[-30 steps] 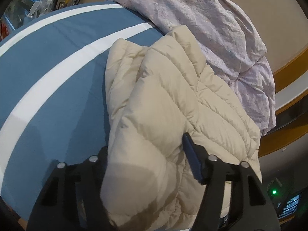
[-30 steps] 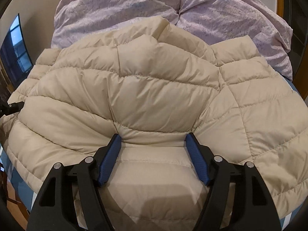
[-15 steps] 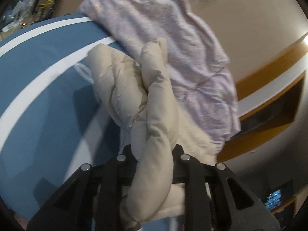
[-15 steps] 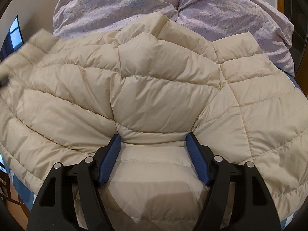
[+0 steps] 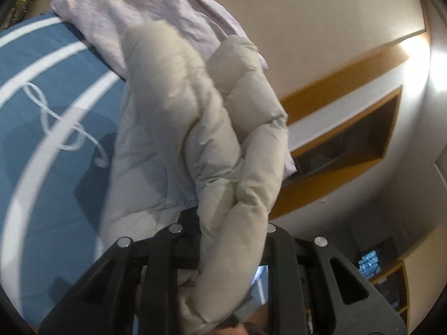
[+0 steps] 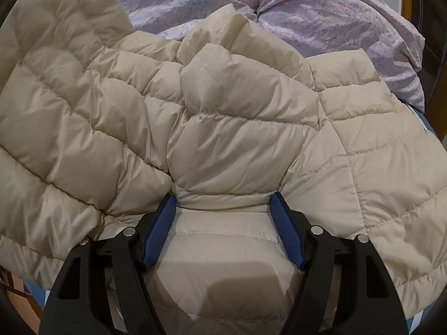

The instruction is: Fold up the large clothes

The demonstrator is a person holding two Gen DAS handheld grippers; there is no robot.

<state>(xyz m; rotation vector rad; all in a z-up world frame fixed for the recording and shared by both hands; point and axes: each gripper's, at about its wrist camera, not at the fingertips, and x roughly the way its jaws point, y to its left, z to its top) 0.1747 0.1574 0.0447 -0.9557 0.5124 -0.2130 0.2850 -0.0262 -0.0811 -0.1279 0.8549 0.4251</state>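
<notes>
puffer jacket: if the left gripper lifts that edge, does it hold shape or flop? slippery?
Likely floppy: the fold of the puffer jacket pinched in the left gripper bunches and droops. Probably light for its bulk, given the puffy quilted panels. The shell has a sheen, so it may slip; the right gripper straddles a thick fold.

Jacket (image 6: 237, 145): cream quilted cloth, puffy, smooth with slight sheen, stitched seams.
Duvet (image 6: 321, 14): lilac cloth, matt, crumpled, fine print.
Sheet (image 5: 50, 89): blue cloth, matt, white stripes.
Right gripper (image 6: 223, 209): matt black plastic, blue ribbed pads (image 6: 286, 234), shiny metal pins.
Shelf (image 5: 343, 89), right of frame: smooth wood trim.
</notes>
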